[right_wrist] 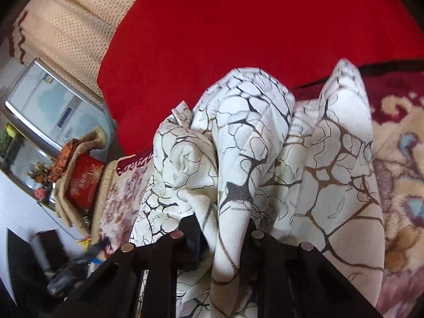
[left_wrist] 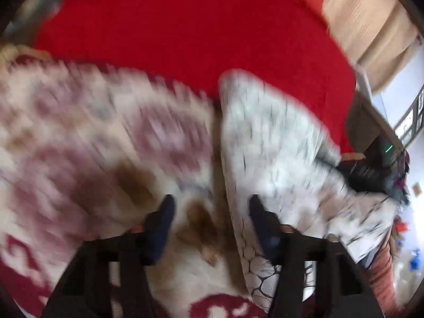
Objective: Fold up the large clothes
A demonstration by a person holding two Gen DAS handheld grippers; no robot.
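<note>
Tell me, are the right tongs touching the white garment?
Touching. In the right wrist view, the right tongs are shut on a bunched fold of the white garment, with cloth running straight down between the fingers.

You have a red blanket (right_wrist: 238, 39) as your landmark, spread wide. Just below it lies a floral maroon-and-cream blanket (left_wrist: 79, 137). A cream dotted cloth (right_wrist: 74, 26) borders its upper left corner. Further left of it sits a silver-framed appliance (right_wrist: 45, 103), with a red box (right_wrist: 84, 182) just under that.
</note>
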